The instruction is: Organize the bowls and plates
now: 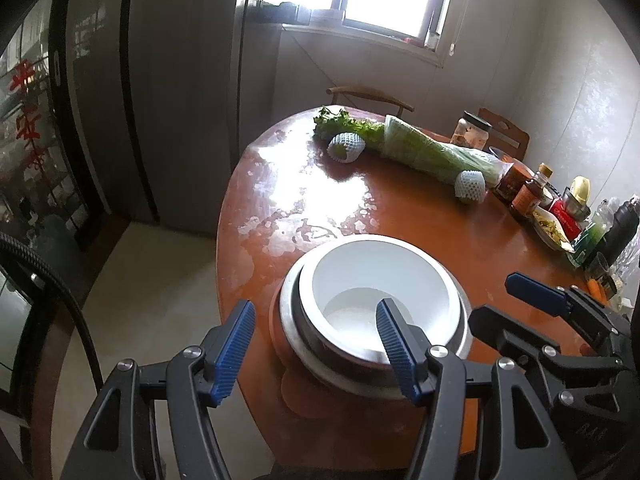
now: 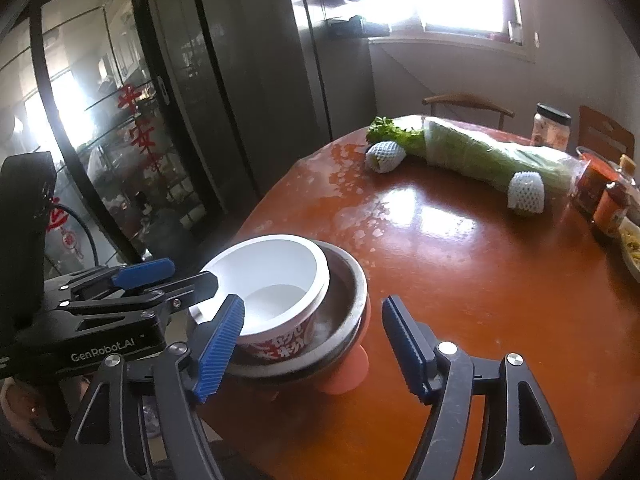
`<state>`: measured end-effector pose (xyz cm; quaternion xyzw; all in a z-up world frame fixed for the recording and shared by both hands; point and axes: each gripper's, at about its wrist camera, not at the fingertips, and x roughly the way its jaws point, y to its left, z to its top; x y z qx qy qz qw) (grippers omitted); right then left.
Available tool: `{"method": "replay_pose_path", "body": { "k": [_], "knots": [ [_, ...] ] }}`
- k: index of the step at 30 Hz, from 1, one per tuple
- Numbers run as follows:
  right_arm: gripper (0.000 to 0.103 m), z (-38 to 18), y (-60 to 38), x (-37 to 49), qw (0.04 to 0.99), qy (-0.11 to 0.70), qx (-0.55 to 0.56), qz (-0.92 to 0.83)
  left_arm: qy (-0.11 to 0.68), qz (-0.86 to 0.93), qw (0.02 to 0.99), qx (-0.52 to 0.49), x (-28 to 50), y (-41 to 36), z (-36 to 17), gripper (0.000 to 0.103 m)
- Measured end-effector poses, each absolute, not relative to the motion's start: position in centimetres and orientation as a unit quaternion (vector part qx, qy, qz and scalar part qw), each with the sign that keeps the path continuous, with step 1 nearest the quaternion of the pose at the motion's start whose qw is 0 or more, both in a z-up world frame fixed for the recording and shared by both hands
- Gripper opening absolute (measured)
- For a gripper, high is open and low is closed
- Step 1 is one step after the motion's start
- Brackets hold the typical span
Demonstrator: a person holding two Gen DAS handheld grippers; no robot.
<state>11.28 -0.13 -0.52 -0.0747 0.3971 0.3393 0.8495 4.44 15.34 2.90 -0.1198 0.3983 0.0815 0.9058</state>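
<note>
A white paper noodle bowl [image 1: 384, 276] [image 2: 272, 276] with red print sits nested in a steel bowl [image 1: 296, 320] [image 2: 352, 288], which rests on a pink piece [image 2: 344, 376] at the near edge of the round orange table [image 1: 400, 208] [image 2: 460, 260]. My left gripper [image 1: 316, 348] is open just above and in front of the stack, holding nothing; it also shows in the right wrist view [image 2: 160, 276]. My right gripper [image 2: 312, 348] is open beside the stack's right side, empty; it also shows in the left wrist view [image 1: 532, 292].
Bagged greens [image 1: 420, 148] [image 2: 488, 152] and two foam-netted fruits [image 1: 346, 146] [image 1: 472, 186] lie at the far side. Bottles and jars [image 1: 532, 196] [image 2: 608, 200] crowd the right edge. Chairs [image 1: 370, 96] stand behind; a glass cabinet [image 2: 120, 140] stands left.
</note>
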Motion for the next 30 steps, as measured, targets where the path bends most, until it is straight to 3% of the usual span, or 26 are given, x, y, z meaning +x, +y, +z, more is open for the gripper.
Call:
{"method": "replay_pose_path", "body": {
  "k": [30],
  "knots": [
    [0.079, -1.1, -9.1, 3.7, 0.882, 0.363, -0.115, 0.276, 0.388, 0.063, 0.915, -0.091, -2.0, 7.3, 1.3, 0.069]
  ]
}}
